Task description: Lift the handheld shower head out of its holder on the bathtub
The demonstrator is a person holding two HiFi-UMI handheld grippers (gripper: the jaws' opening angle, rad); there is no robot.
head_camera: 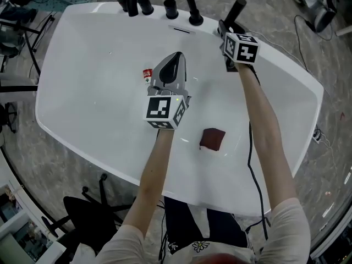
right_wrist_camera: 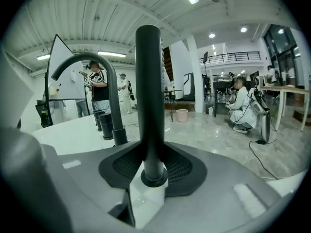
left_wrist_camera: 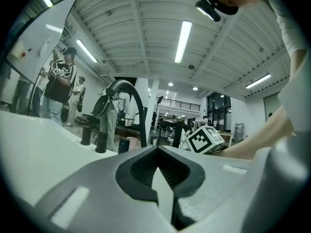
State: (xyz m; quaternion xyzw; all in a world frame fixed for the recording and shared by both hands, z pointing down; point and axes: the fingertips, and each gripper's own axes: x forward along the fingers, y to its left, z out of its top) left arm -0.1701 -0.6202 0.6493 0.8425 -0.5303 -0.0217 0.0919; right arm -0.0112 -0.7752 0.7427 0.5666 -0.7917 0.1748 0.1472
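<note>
White bathtub (head_camera: 66,43) in an open hall: at its far-right rim the right gripper (head_camera: 225,28) clamps the handheld shower head (right_wrist_camera: 148,81) — seated in its holder (right_wrist_camera: 154,177), lift not yet made — left gripper (head_camera: 175,59) closed, empty.

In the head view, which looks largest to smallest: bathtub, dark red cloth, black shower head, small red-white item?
White glossy bathtub
Dark red square cloth and black handheld shower head: alike, the latter partly hidden, so unranked
Small red-and-white item
</note>
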